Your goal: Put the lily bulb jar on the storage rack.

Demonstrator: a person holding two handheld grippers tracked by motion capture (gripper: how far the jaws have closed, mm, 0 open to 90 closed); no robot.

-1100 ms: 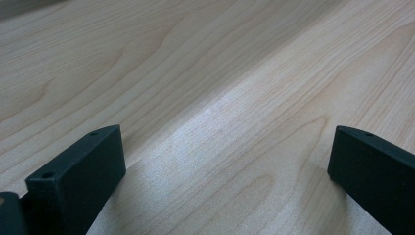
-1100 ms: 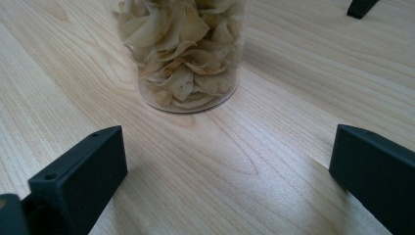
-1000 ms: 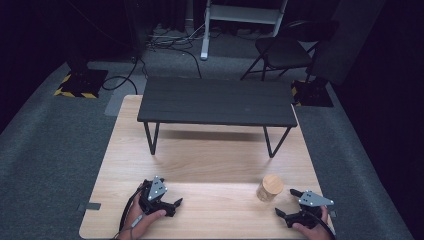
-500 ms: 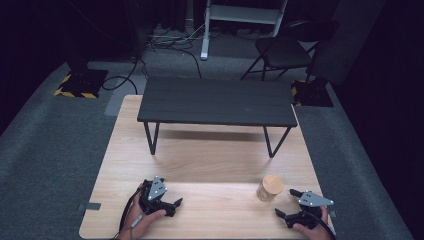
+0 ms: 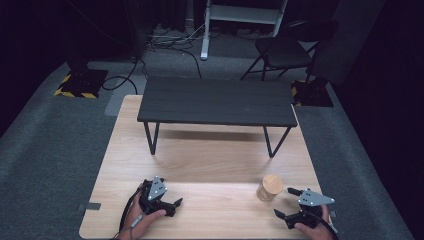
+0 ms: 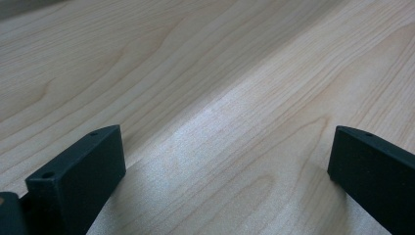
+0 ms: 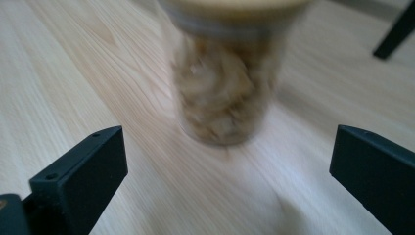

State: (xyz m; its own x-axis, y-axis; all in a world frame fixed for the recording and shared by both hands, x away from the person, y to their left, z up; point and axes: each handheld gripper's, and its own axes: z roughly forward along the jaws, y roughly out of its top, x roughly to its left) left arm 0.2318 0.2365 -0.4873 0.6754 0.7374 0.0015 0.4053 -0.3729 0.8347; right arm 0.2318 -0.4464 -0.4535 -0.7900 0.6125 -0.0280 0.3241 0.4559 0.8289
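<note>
A clear jar (image 5: pixel 269 188) with a wooden lid and pale brownish contents stands upright on the wooden table (image 5: pixel 210 160) near its front right. My right gripper (image 5: pixel 289 204) is open just to the jar's right, and in the right gripper view the jar (image 7: pixel 226 73) stands a short way beyond the jaws, which are spread wide with nothing between them. My left gripper (image 5: pixel 173 205) rests open at the front left. The left gripper view looks between two wide-apart jaws at bare wood (image 6: pixel 215 117).
A small black bench (image 5: pixel 216 103) on thin legs stands across the back half of the table. Beyond the table lie grey carpet, cables, a folding chair (image 5: pixel 285 50) and a white stand (image 5: pixel 240 15). The table's front edge is close under both hands.
The right gripper has edged slightly toward the jar, which is blurred in its own view. The left gripper has not moved.
</note>
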